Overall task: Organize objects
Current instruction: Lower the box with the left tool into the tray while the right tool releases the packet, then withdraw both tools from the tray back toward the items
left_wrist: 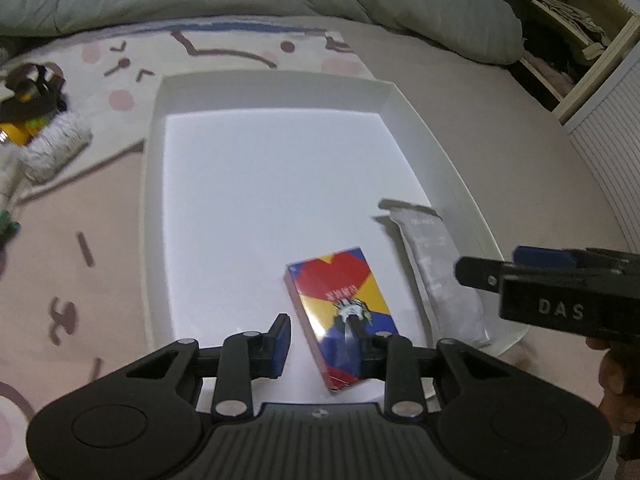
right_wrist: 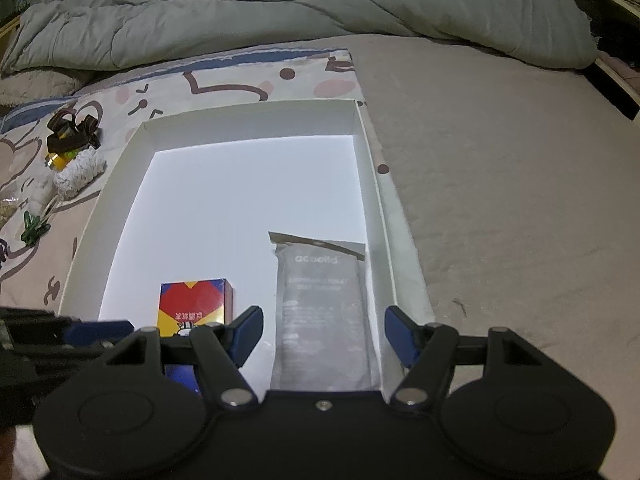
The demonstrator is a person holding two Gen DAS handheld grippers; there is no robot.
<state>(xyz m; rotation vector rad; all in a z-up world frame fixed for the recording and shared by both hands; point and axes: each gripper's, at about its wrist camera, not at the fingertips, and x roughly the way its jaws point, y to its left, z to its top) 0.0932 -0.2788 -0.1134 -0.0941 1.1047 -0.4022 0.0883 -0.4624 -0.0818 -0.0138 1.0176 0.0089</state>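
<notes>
**Card box and pouch in the white tray**

Left wrist view: the left tool (left_wrist: 320,340) is closed on the colourful card box (left_wrist: 344,312), low centre in the white tray (left_wrist: 154,152). The right tool's body, right edge, reads "DAS".

Right wrist view: the right tool (right_wrist: 324,338) stands open over a grey pouch (right_wrist: 322,312) printed "acoolid", lower centre, touching nothing. Small clutter (right_wrist: 72,152) lies upper left on the bed.
</notes>
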